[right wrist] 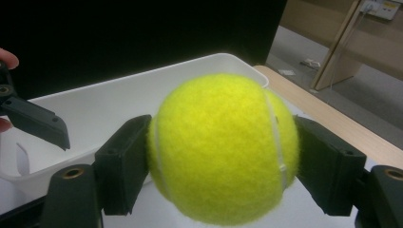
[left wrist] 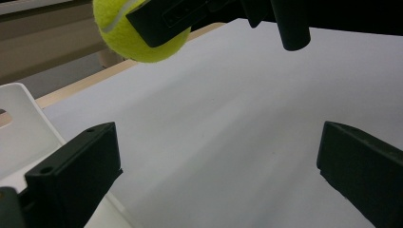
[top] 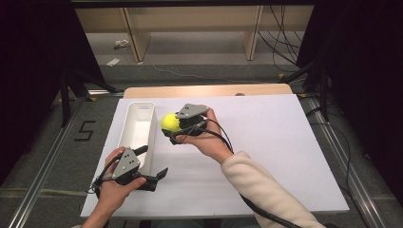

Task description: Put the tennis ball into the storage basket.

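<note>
Down at the near edge of the counter (top: 266, 156), the left hand-held gripper (top: 159, 175) rests low beside the white bin (top: 138, 124), jaws spread wide, gripping nothing. Farther out, the right hand-held gripper (top: 172, 127) clamps the yellow tennis ball (top: 169, 122) between both jaws, lifted off the surface, just beside the bin's rim.

Looks like a lab recording bay: white-covered table (top: 266, 156), black curtains (top: 28, 71), loose floor cables (top: 280, 42), floor rails (top: 45, 166)
</note>
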A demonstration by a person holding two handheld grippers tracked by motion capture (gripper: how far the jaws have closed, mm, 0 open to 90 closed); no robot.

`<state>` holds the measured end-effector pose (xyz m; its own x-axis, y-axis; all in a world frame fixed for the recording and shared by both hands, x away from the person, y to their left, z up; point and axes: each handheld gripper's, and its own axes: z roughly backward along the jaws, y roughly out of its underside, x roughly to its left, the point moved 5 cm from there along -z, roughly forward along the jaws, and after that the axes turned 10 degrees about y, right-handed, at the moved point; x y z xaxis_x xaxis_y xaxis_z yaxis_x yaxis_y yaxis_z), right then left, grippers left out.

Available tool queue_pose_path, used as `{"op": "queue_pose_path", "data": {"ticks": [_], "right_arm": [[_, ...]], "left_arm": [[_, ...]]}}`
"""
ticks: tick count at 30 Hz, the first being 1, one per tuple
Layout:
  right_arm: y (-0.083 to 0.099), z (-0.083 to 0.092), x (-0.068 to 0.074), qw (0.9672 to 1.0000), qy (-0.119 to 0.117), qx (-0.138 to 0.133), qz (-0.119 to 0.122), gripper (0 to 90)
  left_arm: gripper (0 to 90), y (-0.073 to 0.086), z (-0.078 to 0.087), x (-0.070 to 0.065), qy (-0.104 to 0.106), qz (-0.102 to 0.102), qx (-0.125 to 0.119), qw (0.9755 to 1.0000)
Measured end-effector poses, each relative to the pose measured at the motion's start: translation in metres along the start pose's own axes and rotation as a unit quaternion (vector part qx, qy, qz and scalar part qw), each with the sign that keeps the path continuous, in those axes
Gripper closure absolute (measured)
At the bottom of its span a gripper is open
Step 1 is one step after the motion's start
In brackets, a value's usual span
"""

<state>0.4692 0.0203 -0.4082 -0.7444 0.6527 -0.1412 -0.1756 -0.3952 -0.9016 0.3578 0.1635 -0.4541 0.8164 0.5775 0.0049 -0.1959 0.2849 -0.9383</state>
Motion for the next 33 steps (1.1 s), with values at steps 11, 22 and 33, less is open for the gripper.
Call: {"op": "queue_pose_path", "data": {"ticks": [11, 22, 33], "right_arm": [[-0.003, -0.005, 0.002, 1.0000, -0.001, 0.000, 0.000, 26.1], [-0.006, -0.010, 0.008, 1.0000, -0.004, -0.002, 0.000, 26.0], [-0.010, -0.015, 0.010, 1.0000, -0.005, -0.002, 0.002, 26.0]], "left_arm": [[0.3, 0.000, 0.000, 0.000, 0.000, 0.000, -0.001, 1.0000], [0.3, 0.000, 0.000, 0.000, 0.000, -0.001, -0.001, 1.0000], [0.4, 0.000, 0.000, 0.000, -0.001, -0.001, 0.000, 1.0000]]}}
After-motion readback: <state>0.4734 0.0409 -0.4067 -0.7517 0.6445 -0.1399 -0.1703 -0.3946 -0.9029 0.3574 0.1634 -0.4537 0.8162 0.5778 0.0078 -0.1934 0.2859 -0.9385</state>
